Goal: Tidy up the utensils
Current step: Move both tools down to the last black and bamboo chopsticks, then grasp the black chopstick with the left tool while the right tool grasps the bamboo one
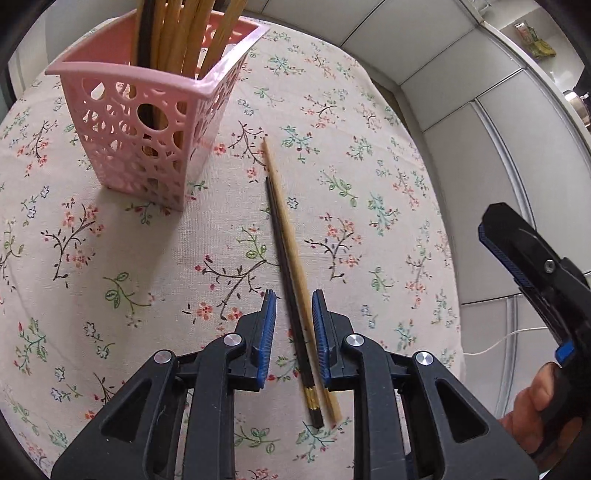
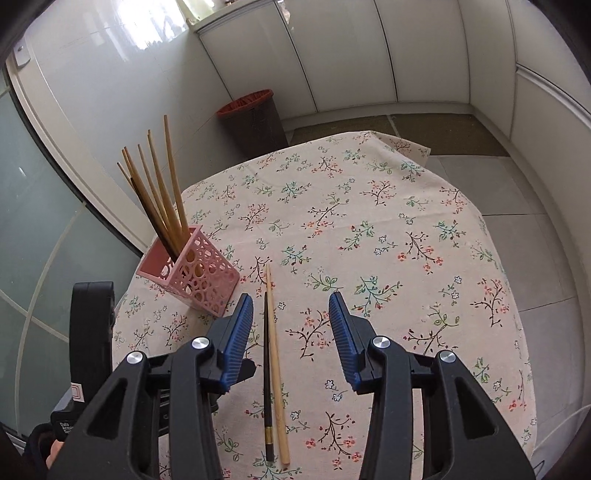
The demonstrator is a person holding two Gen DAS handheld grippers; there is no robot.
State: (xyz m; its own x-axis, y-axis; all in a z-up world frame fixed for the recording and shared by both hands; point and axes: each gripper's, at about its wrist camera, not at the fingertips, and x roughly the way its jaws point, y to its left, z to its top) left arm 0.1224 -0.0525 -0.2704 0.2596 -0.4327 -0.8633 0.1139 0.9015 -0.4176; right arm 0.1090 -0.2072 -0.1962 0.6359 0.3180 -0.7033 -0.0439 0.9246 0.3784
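A dark chopstick (image 1: 284, 266) and a pale wooden chopstick (image 1: 291, 240) lie side by side on the floral tablecloth (image 1: 369, 184). My left gripper (image 1: 293, 325) hovers over their thick ends, jaws narrowly open, and both sticks show in the gap without being pressed. A pink perforated holder (image 1: 147, 122) with several chopsticks (image 1: 184, 29) stands to the far left. In the right wrist view my right gripper (image 2: 291, 332) is open wide above the dark chopstick (image 2: 266, 369) and the pale chopstick (image 2: 275, 350). The holder (image 2: 199, 273) sits just left of it.
One of the right gripper's fingers (image 1: 509, 243) and a hand (image 1: 535, 406) are at the table's right edge. The left gripper's black body (image 2: 92, 321) is at the left. A brown bin (image 2: 255, 114), white cabinets (image 2: 369, 55) and a white cable (image 1: 498, 339) surround the table.
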